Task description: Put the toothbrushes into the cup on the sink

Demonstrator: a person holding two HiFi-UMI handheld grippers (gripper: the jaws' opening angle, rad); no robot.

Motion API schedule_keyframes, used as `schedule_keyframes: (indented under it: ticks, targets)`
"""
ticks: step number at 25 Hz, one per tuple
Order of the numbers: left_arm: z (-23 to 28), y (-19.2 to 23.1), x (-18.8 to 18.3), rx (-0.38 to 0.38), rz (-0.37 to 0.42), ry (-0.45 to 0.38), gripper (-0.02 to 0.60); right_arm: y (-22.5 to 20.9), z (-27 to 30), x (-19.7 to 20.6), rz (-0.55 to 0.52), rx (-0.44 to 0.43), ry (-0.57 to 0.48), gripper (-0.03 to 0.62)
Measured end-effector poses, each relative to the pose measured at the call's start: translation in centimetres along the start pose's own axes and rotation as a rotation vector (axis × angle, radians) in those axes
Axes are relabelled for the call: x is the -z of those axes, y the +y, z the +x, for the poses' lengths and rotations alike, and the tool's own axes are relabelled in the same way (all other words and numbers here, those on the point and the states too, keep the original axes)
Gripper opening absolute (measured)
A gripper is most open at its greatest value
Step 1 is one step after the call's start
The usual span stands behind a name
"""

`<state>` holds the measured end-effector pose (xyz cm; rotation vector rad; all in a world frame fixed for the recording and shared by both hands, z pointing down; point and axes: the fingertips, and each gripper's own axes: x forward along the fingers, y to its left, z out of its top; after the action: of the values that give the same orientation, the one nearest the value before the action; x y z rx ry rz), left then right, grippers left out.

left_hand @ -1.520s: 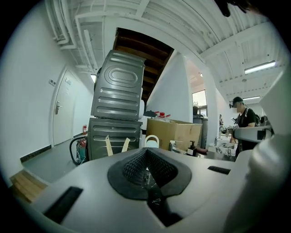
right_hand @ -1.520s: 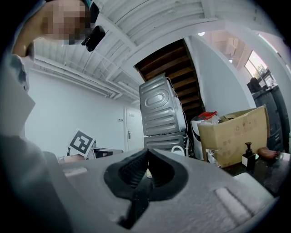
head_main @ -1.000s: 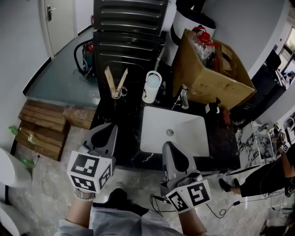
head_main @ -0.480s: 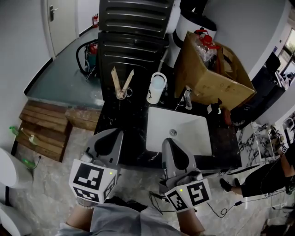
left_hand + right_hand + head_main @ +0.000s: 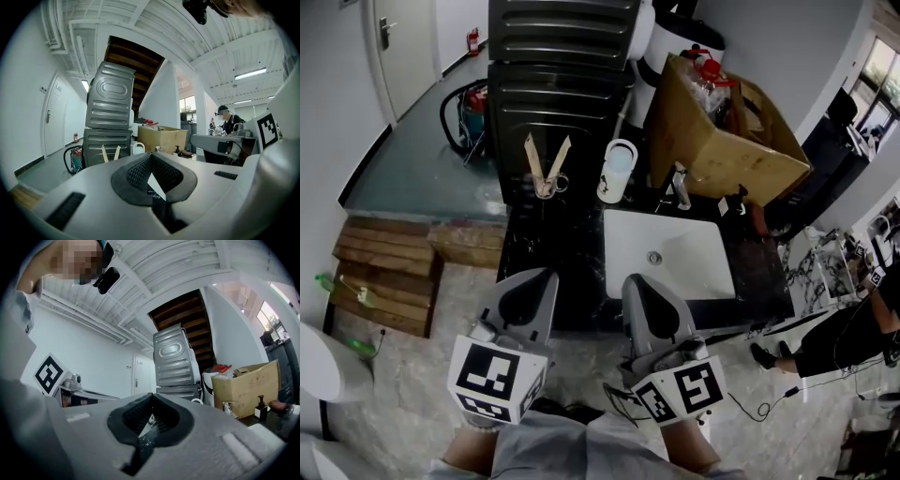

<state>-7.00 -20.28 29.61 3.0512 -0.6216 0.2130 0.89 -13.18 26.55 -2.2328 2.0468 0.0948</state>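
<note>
The left gripper [image 5: 536,279] and right gripper [image 5: 637,281] are being held closed on nothing; the toothbrushes [image 5: 546,161], propped in a V, are being faced straight ahead, nearer the left.

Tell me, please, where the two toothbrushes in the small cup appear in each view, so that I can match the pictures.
Head view: the toothbrushes stand as a V in the cup, upper left of centre, left of the white mug.
Left gripper view: the toothbrushes are small, left of centre, again left of the mug.
Right gripper view: not in it.
Shared landmark: the stacked grey machines, seen in all three views.
</note>
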Motion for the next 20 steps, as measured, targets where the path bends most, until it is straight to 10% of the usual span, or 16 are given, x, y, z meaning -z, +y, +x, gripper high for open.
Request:
schedule_keyframes:
  ticks: [20]
  targets:
    - [-0.9, 1.7, 0.4, 0.041, 0.008, -0.013, 0.005, 2.5, 1.2, 0.5, -0.019, 0.032, 0.002, -0.002]
